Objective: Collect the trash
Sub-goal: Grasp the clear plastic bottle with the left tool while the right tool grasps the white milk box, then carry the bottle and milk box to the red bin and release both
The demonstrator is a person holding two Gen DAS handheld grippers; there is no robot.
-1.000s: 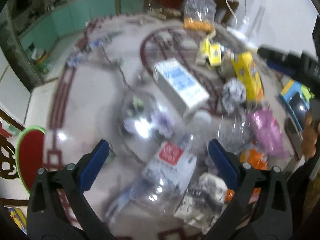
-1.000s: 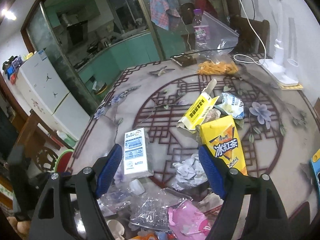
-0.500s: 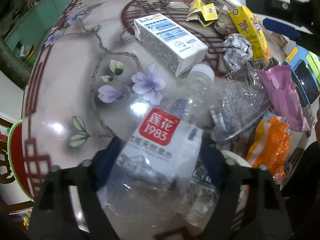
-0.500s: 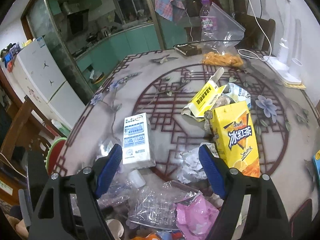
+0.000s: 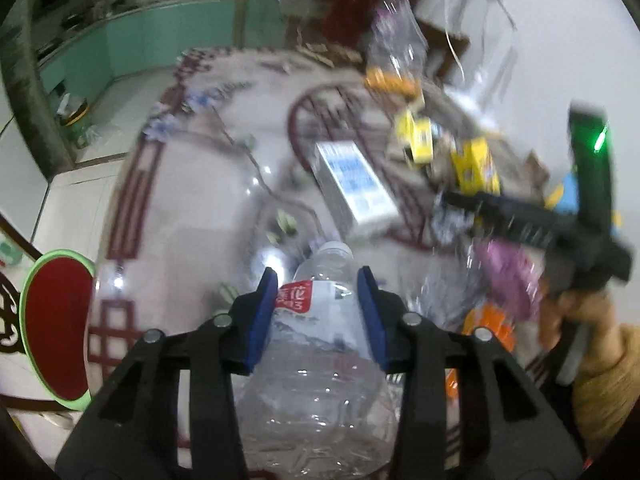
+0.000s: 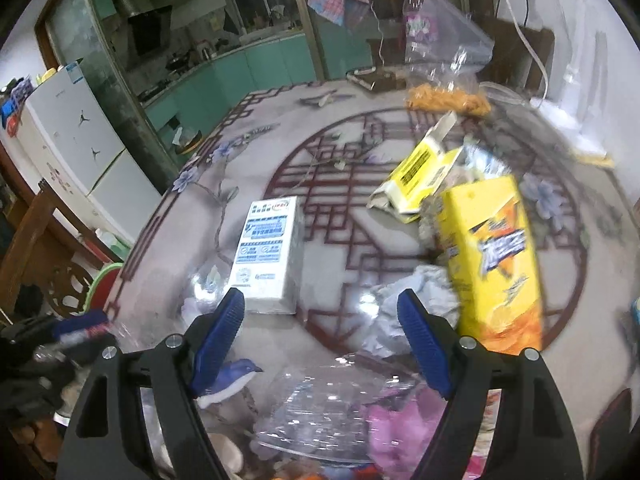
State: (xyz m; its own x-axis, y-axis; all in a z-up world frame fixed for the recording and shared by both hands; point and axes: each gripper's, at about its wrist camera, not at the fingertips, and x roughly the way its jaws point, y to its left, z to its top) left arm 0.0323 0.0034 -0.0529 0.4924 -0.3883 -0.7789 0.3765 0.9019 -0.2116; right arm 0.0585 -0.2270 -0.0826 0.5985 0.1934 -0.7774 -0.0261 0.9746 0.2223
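My left gripper (image 5: 318,284) is shut on a clear plastic water bottle (image 5: 316,360) with a red and white label, held above the round patterned table (image 5: 192,200). My right gripper (image 6: 320,308) is open and empty, above a clear plastic container (image 6: 320,412) and a pink wrapper (image 6: 396,428) at the table's near edge. On the table lie a white and blue carton (image 6: 268,256), crumpled paper (image 6: 412,304), a tall yellow drink carton (image 6: 492,264) and an opened yellow box (image 6: 416,176). The white carton also shows in the left wrist view (image 5: 352,184).
A plastic bag with orange snacks (image 6: 448,96) stands at the table's far side. A red stool with a green rim (image 5: 56,328) sits left of the table. A white fridge (image 6: 68,128) and teal kitchen cabinets are beyond. An orange wrapper (image 5: 488,320) lies near the front edge.
My left gripper has closed on the water bottle and lifted it off the table. My right gripper has moved lower and closer to the trash, still open.
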